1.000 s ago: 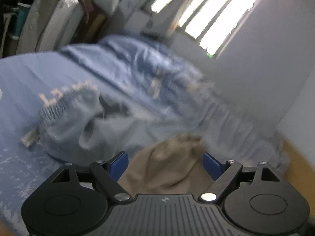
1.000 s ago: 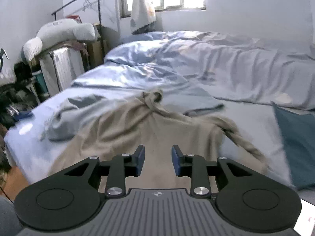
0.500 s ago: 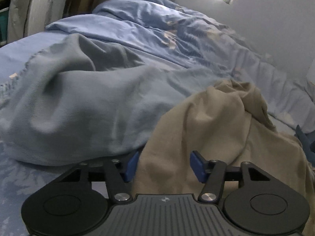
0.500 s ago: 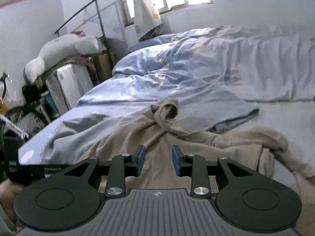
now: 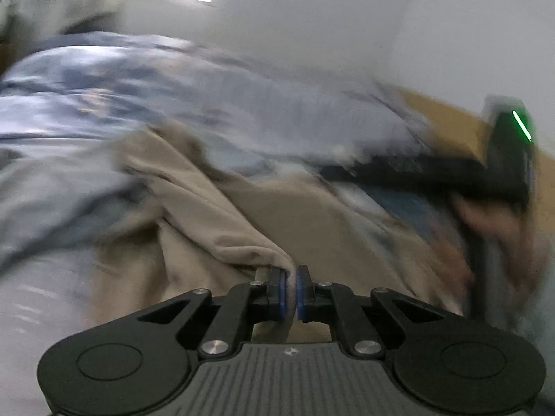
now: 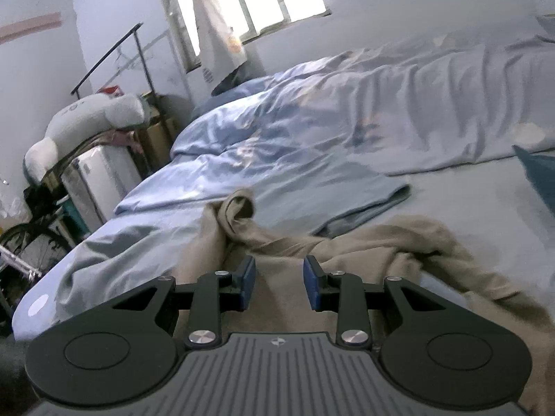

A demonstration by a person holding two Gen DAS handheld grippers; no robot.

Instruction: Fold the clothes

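A crumpled beige garment (image 5: pixel 222 215) lies on the blue bed sheet. My left gripper (image 5: pixel 290 289) is shut on a fold of its edge, and cloth shows between the blue pads. The left wrist view is blurred by motion. In the right wrist view the same beige garment (image 6: pixel 381 242) spreads under my right gripper (image 6: pixel 279 277). That gripper hovers low over the garment, its jaws apart with nothing pinched between them. The right gripper's black body (image 5: pixel 416 170) and the hand (image 5: pixel 492 222) holding it appear at the right of the left wrist view.
A grey-blue garment (image 6: pixel 114 253) lies left of the beige one. A rumpled blue duvet (image 6: pixel 347 121) fills the back of the bed. A dark blue cloth (image 6: pixel 541 176) sits at the right edge. Left of the bed are a white cabinet (image 6: pixel 100 180) with a plush toy (image 6: pixel 93 118) on it, and a bicycle (image 6: pixel 20 253).
My left gripper's jaws went from wide apart to shut on the beige garment, and it swung quickly sideways. My right gripper sank closer to the garment with its gap unchanged.
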